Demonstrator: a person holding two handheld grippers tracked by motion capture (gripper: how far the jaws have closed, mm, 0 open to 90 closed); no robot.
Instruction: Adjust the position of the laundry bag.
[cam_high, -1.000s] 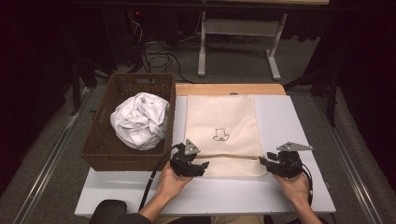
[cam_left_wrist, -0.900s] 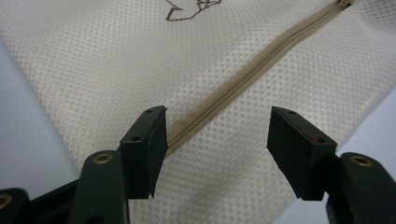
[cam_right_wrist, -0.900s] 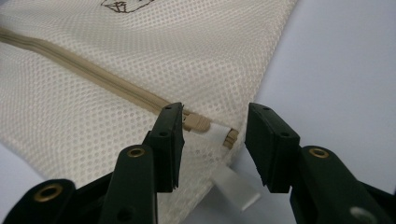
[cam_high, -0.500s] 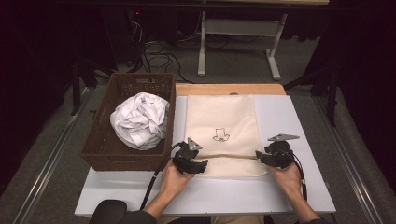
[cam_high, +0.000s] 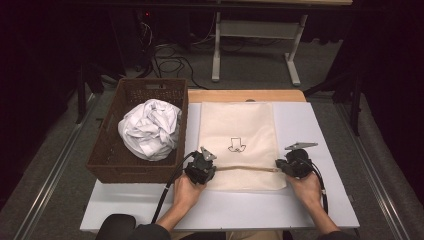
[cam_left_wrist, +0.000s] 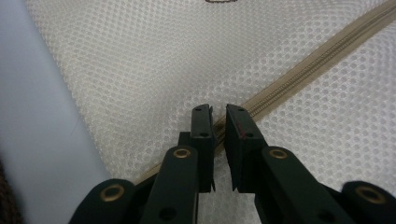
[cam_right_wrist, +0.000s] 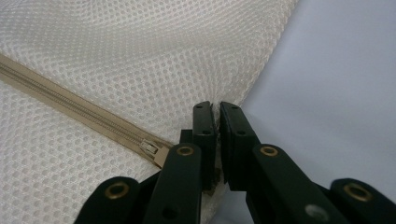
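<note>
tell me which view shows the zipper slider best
The right gripper view: the zipper slider sits close up beside the jaws, at the zipper's end. The high view shows it tiny; the left gripper view shows zipper tape, no slider.

We see a cream mesh bag (cam_high: 237, 142) with a honeycomb weave, a tan zipper (cam_high: 247, 168) and a small dark printed mark. Left, a dark brown woven basket (cam_high: 107, 162) holds white cloth (cam_high: 150, 128). The tabletop (cam_high: 320, 200) is pale grey-white.

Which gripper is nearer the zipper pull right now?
Right. The right gripper is pinching the mesh bag right beside the zipper pull. The left gripper grips the zipper tape at the bag's opposite edge.
</note>
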